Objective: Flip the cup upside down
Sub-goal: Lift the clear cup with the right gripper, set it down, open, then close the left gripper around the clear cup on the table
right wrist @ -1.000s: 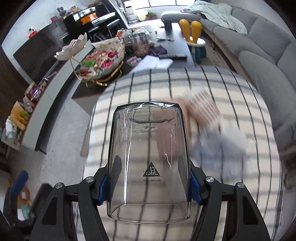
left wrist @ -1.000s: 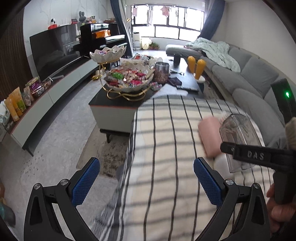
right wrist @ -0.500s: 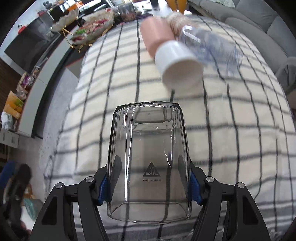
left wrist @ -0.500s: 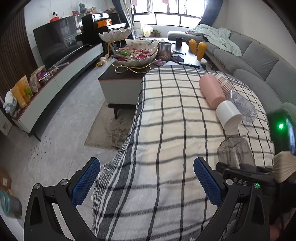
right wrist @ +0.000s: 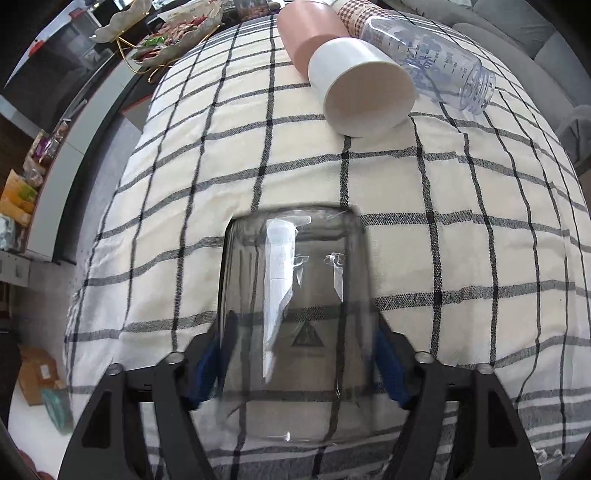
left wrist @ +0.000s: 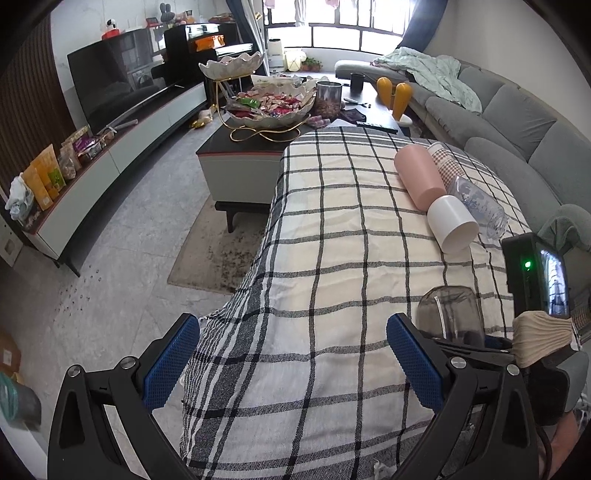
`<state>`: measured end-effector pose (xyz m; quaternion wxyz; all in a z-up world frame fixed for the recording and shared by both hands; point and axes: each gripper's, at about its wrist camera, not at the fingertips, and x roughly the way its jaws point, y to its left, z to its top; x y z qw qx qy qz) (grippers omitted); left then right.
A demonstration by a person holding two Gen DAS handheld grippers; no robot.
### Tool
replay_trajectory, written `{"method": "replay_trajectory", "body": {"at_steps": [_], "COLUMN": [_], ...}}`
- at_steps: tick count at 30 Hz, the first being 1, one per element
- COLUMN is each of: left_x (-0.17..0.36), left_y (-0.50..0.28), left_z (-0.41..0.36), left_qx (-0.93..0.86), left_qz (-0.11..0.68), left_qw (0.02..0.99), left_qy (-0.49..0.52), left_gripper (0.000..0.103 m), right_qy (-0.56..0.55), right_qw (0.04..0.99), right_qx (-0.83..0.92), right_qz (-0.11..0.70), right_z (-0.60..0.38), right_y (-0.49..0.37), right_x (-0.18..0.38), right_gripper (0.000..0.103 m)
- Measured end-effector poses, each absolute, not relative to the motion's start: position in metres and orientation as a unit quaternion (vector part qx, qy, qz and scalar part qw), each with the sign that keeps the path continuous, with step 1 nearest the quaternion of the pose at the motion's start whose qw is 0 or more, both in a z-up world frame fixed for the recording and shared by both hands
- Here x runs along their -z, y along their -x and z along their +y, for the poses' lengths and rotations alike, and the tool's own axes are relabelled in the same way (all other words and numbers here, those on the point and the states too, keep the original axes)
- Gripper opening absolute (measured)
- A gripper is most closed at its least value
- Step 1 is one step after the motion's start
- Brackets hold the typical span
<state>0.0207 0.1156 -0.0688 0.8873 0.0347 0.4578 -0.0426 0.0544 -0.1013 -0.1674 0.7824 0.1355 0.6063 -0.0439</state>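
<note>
Lowered since a moment ago: clear cup (right wrist: 295, 317), base now pointing away, mouth nearest the camera, close over the checked cloth (right wrist: 461, 258) on the bench. Clamped between the right gripper (right wrist: 299, 350) fingers (right wrist: 212, 354), smoky, transparent, triangle logo on the wall. Best set down squarely on the rim, then released slowly. Beyond the fingers, well apart: white cup (right wrist: 364, 83), pink cup (right wrist: 306, 33), clear bottle (right wrist: 439, 62), all lying down. Left gripper (left wrist: 291, 363) fingers spread wide, holding nothing.
</note>
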Motion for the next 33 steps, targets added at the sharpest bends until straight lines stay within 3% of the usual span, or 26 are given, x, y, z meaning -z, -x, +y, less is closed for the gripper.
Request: {"method": "replay_trajectory", "body": {"at_steps": [2,7,16,24,33], "left_x": [0.065,0.056,0.059,0.092,0.146], "left_y": [-0.02,-0.022,-0.031,-0.066,-0.103], "left_z": [0.114,0.105,0.026,-0.049,-0.081], "left_qx": [0.042,0.045,0.082,0.102,0.075], "left_qz": [0.458,0.471,0.508,0.614,0.745], "left_qw": [0.887,0.88,0.854,0.767,0.65], "left_qy": [-0.037,-0.035,-0.081,-0.153,-0.13], "left_gripper": [0.103,0.103,0.103,0.103,0.102], "right_qy": [-0.131,-0.145,-0.179,-0.163,-0.213], "right_qw": [0.791,0.801,0.828,0.849,0.831], "right_qx": [0.037,0.026,0.115,0.159,0.154], "right_qz": [0.596,0.58,0.519,0.477,0.491], "right_z": [-0.1,-0.11,-0.214,-0.262,-0.303], "right_y": [-0.053,-0.044,-0.001,0.008,-0.013], "right_x": [0.154,0.13,0.078,0.046,0.064], "right_gripper": [0.084,0.085,0.09,0.091,0.092]}}
